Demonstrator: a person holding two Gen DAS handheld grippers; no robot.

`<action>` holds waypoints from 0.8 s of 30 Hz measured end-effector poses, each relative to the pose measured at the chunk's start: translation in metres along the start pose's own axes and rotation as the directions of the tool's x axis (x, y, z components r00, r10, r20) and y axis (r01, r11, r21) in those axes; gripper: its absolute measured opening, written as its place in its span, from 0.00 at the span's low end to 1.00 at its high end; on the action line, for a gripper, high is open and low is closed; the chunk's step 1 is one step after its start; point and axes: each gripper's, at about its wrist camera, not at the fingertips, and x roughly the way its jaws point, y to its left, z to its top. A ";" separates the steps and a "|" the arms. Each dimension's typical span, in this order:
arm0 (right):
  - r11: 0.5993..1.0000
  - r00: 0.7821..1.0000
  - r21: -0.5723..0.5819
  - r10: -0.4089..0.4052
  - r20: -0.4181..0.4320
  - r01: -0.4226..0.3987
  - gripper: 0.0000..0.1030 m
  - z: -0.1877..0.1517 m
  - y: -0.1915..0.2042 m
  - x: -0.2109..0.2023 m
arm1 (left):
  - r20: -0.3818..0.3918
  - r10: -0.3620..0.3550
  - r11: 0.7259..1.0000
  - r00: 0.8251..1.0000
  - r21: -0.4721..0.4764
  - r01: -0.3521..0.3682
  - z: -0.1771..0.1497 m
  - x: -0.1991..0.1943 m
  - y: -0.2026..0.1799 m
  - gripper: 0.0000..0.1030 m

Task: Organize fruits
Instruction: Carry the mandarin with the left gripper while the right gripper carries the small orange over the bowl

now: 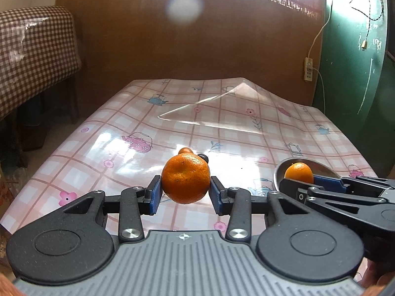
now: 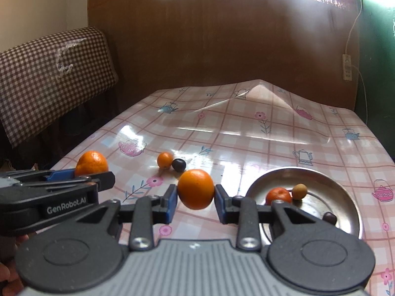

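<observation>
My left gripper [image 1: 185,189] is shut on a large mandarin [image 1: 185,178] held above the table; it also shows in the right wrist view [image 2: 91,164]. My right gripper [image 2: 195,198] is shut on a smooth orange [image 2: 195,189], left of a metal bowl [image 2: 328,185]; the orange also shows in the left wrist view [image 1: 299,172]. The bowl holds a small red-orange fruit [image 2: 278,195], a tan round fruit [image 2: 299,191] and a dark fruit [image 2: 330,217]. A small orange [image 2: 165,159] and a dark plum [image 2: 178,164] lie on the table beyond.
The table has a glossy pink checked cloth [image 2: 246,135] with a raised fold at the back. A brown board stands behind it. A checked chair [image 1: 34,56] is at the left. A green door and wall socket [image 1: 308,69] are at the right.
</observation>
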 end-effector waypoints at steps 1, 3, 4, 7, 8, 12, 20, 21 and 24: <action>1.000 1.000 0.002 -0.002 0.003 0.002 0.32 0.000 -0.001 -0.002 | 0.000 0.000 1.000 1.000 0.001 0.000 -0.001 -0.001 -0.001 0.48; 1.000 1.000 0.006 -0.006 0.006 0.006 0.32 -0.001 -0.004 -0.005 | 0.000 -0.004 1.000 1.000 0.003 0.004 -0.001 -0.001 -0.003 0.48; 1.000 1.000 0.007 -0.008 0.008 0.008 0.32 -0.002 -0.005 -0.007 | 0.000 -0.005 1.000 1.000 0.005 0.005 -0.001 -0.002 -0.004 0.48; 1.000 1.000 0.012 -0.011 0.010 0.011 0.32 -0.003 -0.008 -0.010 | -0.001 -0.008 1.000 1.000 0.010 0.008 -0.002 -0.002 -0.008 0.48; 1.000 1.000 0.014 -0.014 0.012 0.013 0.32 -0.004 -0.010 -0.012 | 0.000 -0.011 1.000 1.000 0.013 0.011 -0.002 -0.003 -0.009 0.48; 1.000 1.000 0.022 -0.020 0.018 0.019 0.32 -0.005 -0.015 -0.017 | 0.001 -0.019 1.000 1.000 0.022 0.019 -0.003 -0.005 -0.013 0.48; 0.999 0.999 0.029 -0.042 0.026 0.042 0.32 -0.010 -0.024 -0.025 | -0.001 -0.042 0.998 0.999 0.036 0.042 -0.004 -0.006 -0.020 0.48; 0.999 0.999 0.030 -0.046 0.025 0.045 0.32 -0.010 -0.025 -0.025 | -0.004 -0.047 0.998 0.999 0.037 0.047 -0.004 -0.005 -0.021 0.48; 0.998 0.998 0.036 -0.057 0.023 0.056 0.32 -0.011 -0.029 -0.026 | -0.012 -0.060 0.997 0.998 0.037 0.060 -0.006 -0.004 -0.022 0.48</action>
